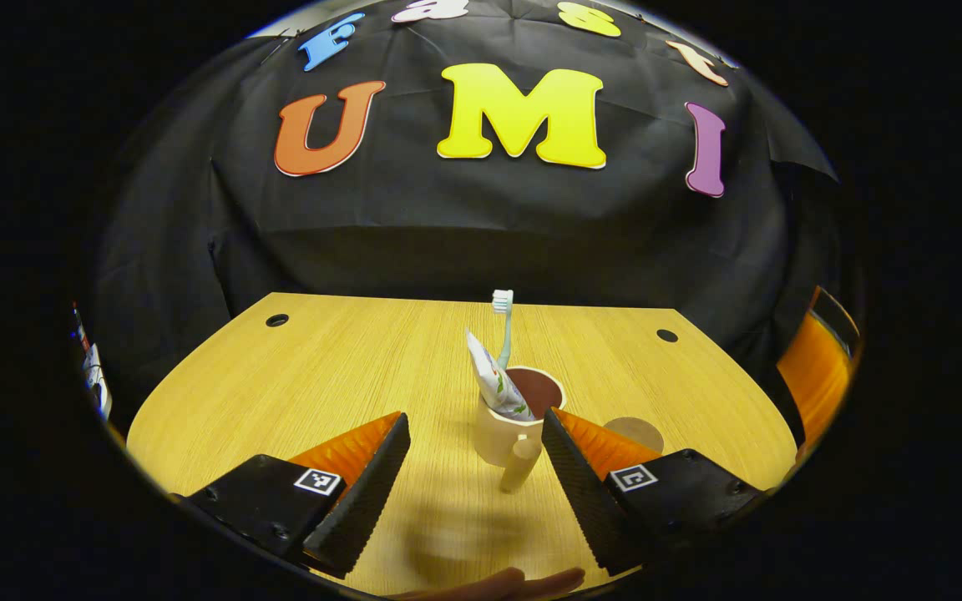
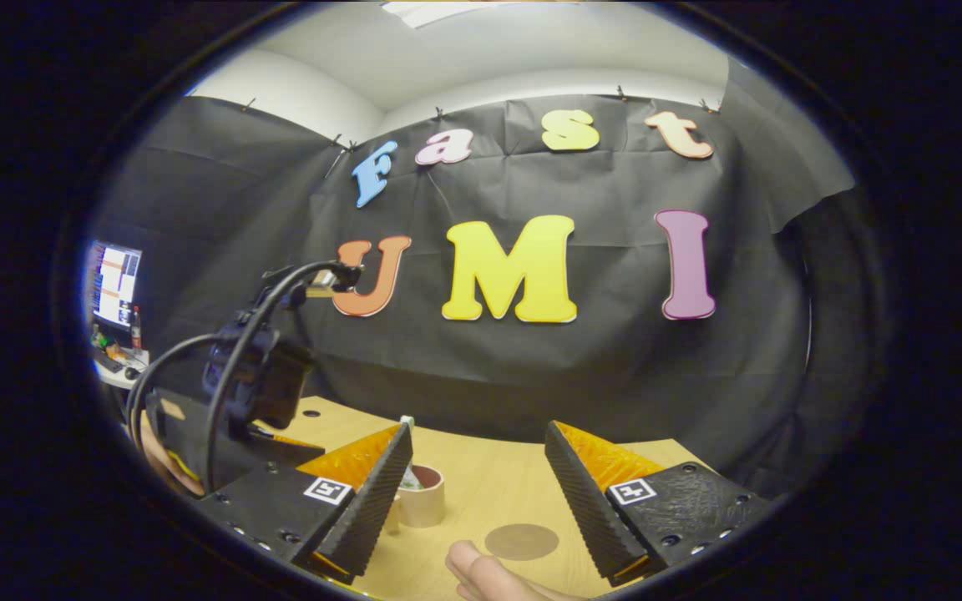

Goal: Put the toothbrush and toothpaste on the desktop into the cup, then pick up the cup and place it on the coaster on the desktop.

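A cream cup point(image 1: 504, 436) with a handle stands upright on the wooden desktop point(image 1: 339, 367), just beyond my left gripper point(image 1: 474, 417). That gripper is open, and the cup sits near its right finger without touching either one. A pale toothbrush point(image 1: 503, 325) and a white toothpaste tube point(image 1: 493, 382) stick up out of the cup. The round brown coaster point(image 1: 636, 431) lies to the cup's right, partly behind the finger. In the right gripper view, my right gripper point(image 2: 478, 430) hangs open above the table, with the cup point(image 2: 424, 499) and the coaster point(image 2: 521, 541) below it.
The left gripper's body with its cable point(image 2: 255, 376) is at the left in the right gripper view. Fingers of a hand point(image 2: 481, 576) show at the bottom. The desktop has two cable holes point(image 1: 277, 320) point(image 1: 666, 335). An orange chair point(image 1: 815, 376) stands at the right.
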Motion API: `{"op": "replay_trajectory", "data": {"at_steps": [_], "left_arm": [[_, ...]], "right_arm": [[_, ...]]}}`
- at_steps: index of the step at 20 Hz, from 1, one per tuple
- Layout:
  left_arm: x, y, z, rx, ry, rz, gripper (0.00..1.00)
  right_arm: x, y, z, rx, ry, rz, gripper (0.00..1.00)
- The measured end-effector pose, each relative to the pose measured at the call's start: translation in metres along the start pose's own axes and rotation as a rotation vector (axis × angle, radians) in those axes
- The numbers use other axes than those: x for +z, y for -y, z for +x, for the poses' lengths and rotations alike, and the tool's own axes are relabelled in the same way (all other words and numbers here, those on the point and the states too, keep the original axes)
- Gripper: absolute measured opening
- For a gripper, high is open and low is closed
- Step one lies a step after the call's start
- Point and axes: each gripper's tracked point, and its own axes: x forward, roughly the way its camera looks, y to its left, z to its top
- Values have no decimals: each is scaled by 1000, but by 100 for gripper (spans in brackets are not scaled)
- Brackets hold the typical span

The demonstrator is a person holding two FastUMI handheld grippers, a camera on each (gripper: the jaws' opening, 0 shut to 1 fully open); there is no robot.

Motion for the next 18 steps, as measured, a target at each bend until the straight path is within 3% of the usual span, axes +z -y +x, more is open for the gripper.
{"op": "replay_trajectory", "data": {"at_steps": [5, 10, 18], "left_arm": [[-13, 14, 15, 13, -276, 24, 100], [-17, 22, 23, 33, -505, -1, 100], [-33, 46, 42, -12, -732, -28, 94]], "right_arm": [[-8, 28, -36, -33, 20, 17, 95], [-17, 47, -59, -20, 38, 40, 97], [-12, 99, -62, -104, 60, 101, 97]]}}
